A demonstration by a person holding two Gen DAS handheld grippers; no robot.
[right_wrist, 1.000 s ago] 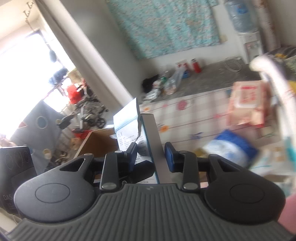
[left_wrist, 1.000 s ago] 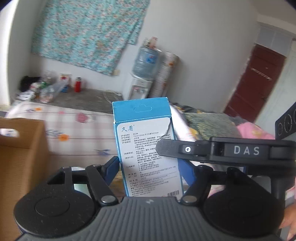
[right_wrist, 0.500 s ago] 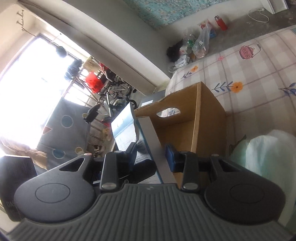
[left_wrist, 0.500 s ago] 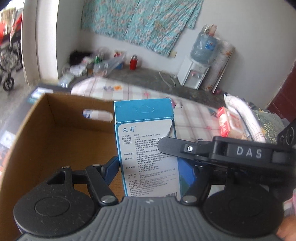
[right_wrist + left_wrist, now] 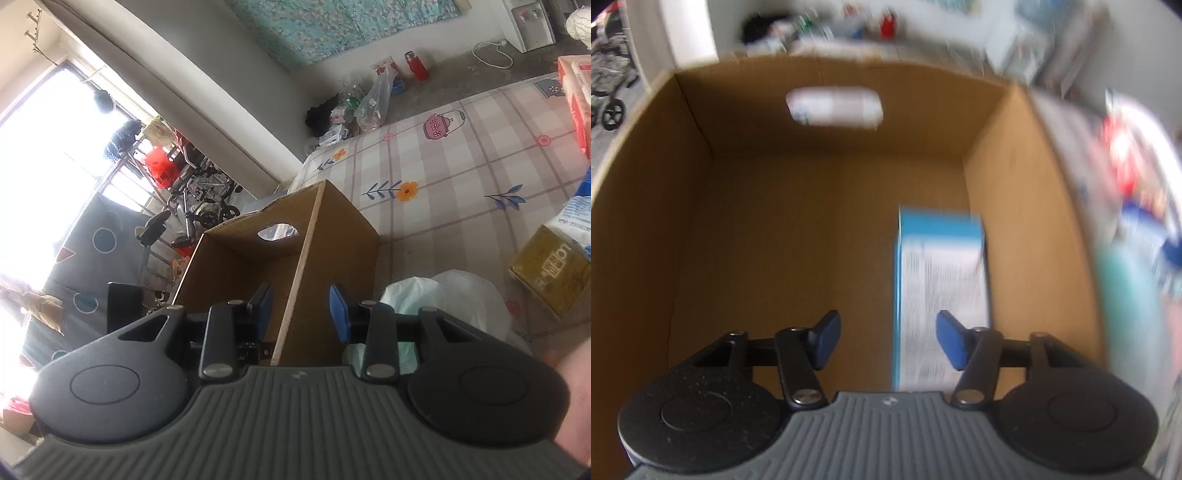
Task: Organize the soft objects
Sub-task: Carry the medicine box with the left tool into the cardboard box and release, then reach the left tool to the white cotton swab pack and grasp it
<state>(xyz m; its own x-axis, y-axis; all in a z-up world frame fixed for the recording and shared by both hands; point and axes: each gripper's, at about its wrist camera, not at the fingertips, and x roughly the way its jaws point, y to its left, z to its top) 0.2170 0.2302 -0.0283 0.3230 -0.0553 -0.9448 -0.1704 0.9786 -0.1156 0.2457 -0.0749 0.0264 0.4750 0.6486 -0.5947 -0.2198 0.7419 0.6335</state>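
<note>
Cardboard box (image 5: 332,236) on floral checked sheet (image 5: 461,166).

Cardboard box (image 5: 334,236) (open) on bedsheet (image 5: 461,177)

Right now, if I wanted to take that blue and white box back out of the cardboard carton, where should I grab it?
Probably from above, across its two long side edges. The blue and white box seems to lie flat near the cardboard carton's right wall, so its sides are hard to reach sideways. The open left gripper already hangs over it.

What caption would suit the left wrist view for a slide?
Open left gripper above a cardboard box, with a blue-and-white carton inside near the right wall.
</note>
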